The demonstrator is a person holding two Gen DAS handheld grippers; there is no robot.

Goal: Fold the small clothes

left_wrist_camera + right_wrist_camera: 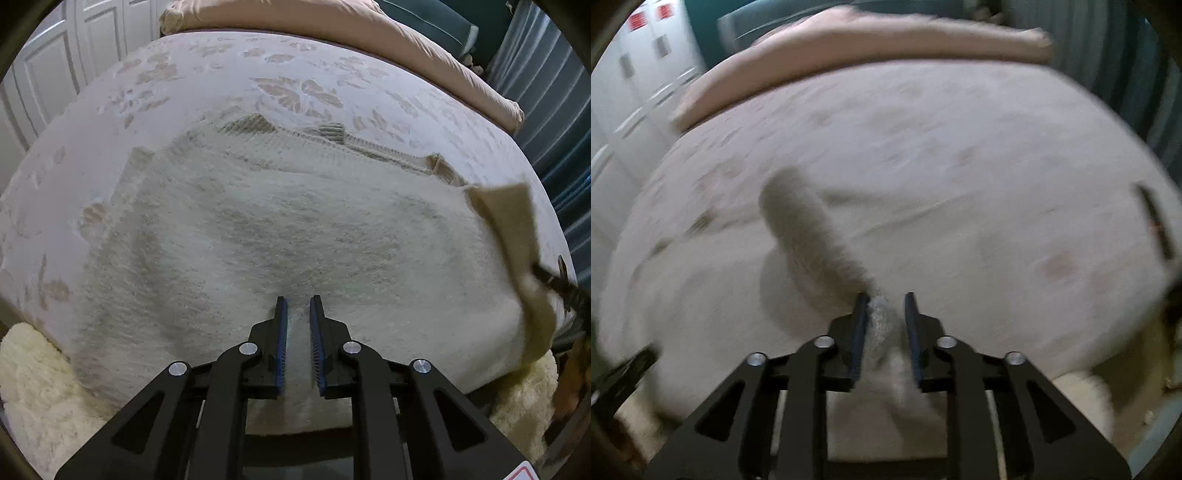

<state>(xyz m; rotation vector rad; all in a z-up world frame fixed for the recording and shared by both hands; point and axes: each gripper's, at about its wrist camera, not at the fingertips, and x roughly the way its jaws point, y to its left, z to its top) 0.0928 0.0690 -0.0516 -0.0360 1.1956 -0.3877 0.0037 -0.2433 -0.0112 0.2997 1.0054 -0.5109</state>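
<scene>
Folding barely begun: sweater point(280, 229) mostly flat on bed point(110, 85); right tongs point(885, 299) pinching sleeve point(812, 236), left tongs point(297, 301) spread, empty.

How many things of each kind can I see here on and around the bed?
Cream sweater, spread on the bed with one sleeve lifted: 1
Hand-held grippers, left and right: 2
Patterned bedspread: 1
Tan blanket at the far end: 1
Fluffy cream rug by the near edge: 1
Total: 6

Dim, soft indoor light; right view motion-blurred, fisheye-bent edges.
</scene>
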